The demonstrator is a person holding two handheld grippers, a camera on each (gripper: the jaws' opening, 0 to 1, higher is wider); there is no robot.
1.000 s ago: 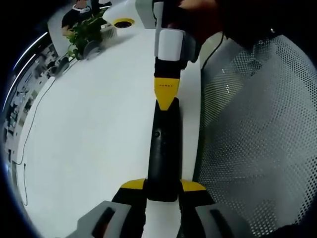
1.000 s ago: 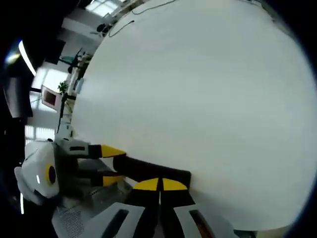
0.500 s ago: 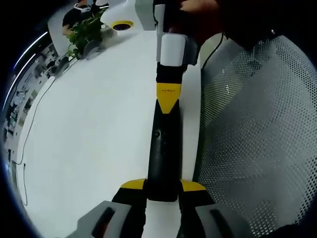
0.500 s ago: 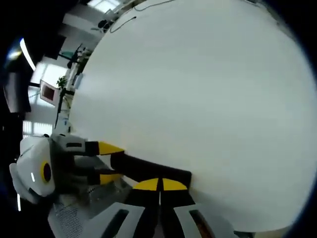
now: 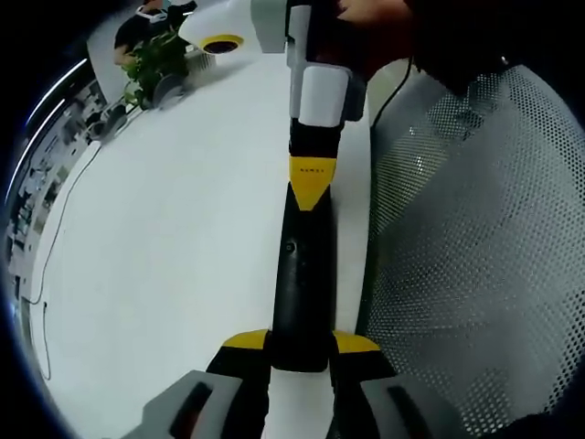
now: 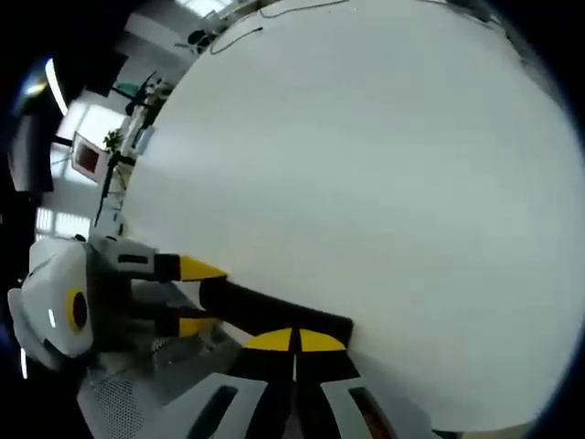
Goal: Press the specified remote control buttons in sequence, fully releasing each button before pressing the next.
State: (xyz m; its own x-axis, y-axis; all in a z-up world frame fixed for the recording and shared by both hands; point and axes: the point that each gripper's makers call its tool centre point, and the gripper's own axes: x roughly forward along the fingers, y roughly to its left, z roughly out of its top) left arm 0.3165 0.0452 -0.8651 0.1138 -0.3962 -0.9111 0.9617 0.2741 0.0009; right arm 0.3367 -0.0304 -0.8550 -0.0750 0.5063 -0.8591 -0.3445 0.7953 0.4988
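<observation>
Two left gripper [image 5: 301,346] fingers clamp the remote [image 5: 299,274] between them.

In the left gripper view, the left gripper [image 5: 299,346] rises from the bottom centre, jaws clamped on something long and dark. The right gripper [image 5: 310,183] comes down from the top centre, its yellow tips together and touching that dark object; a hand [image 5: 361,11] holds it at the top edge.

In the right gripper view, the right gripper [image 6: 294,341] sits at the bottom centre with jaws closed together, and the left gripper [image 6: 196,294] reaches in from the lower left.
</observation>
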